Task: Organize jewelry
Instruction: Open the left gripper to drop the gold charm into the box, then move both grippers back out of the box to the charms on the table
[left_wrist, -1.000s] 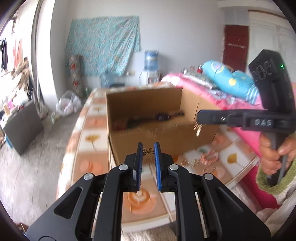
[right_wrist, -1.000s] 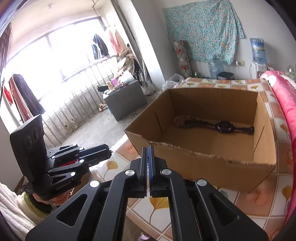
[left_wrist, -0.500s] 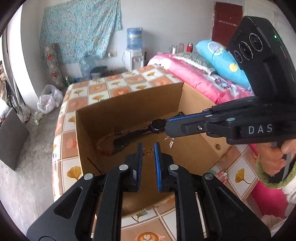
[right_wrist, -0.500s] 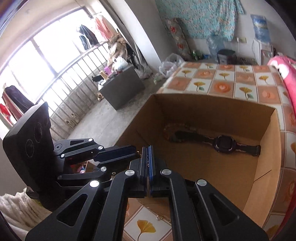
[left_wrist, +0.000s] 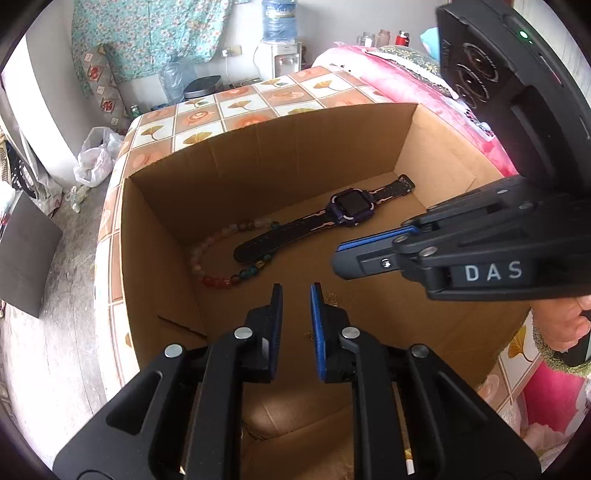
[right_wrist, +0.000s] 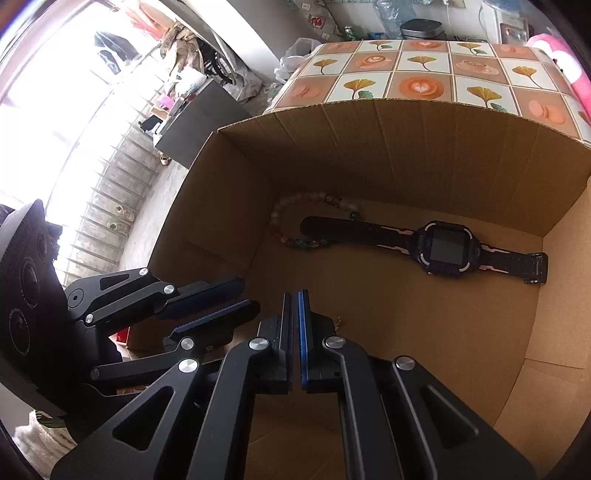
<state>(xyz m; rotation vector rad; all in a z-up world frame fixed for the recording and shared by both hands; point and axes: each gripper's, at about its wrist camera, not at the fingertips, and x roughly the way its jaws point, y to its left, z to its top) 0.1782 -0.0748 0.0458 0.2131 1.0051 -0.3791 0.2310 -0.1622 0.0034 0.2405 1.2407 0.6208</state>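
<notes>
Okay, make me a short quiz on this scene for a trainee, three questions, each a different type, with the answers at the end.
1. True or false: the watch lies inside the cardboard box.
2. Multiple choice: the right tool is A) wide open, B) shut, C) out of view.
3. Fill in: one end of the watch's strap lies across the ____ bracelet.

Key: 1 true; 2 B; 3 bead.
</notes>
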